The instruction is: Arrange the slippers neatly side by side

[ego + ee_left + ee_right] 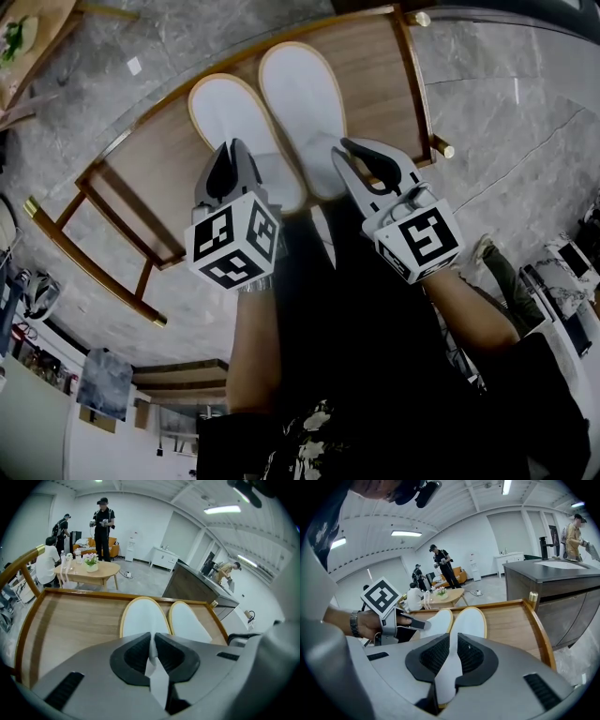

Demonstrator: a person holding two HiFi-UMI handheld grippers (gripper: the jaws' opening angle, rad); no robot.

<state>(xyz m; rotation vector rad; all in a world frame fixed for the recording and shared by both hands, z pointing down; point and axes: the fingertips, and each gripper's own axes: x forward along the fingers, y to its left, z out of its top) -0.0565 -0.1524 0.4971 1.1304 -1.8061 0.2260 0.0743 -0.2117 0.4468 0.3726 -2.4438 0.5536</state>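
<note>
White and tan-edged, the left slipper (pixel 228 112) and right slipper (pixel 302 94) lay just beside each other on the wooden tabletop (pixel 141 178), toes pointing away from the person, long axes nearly parallel. The left gripper (pixel 231 157) pinched the left slipper's heel edge and the right gripper (pixel 345 155) the right slipper's, likely so each heel could be steered until the pair sat even.

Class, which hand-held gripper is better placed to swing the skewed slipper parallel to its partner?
Left, probably. The left hand-held gripper pinches the heel of the left slipper, the one angled off; the right slipper lies in line with the tray rail.
</note>
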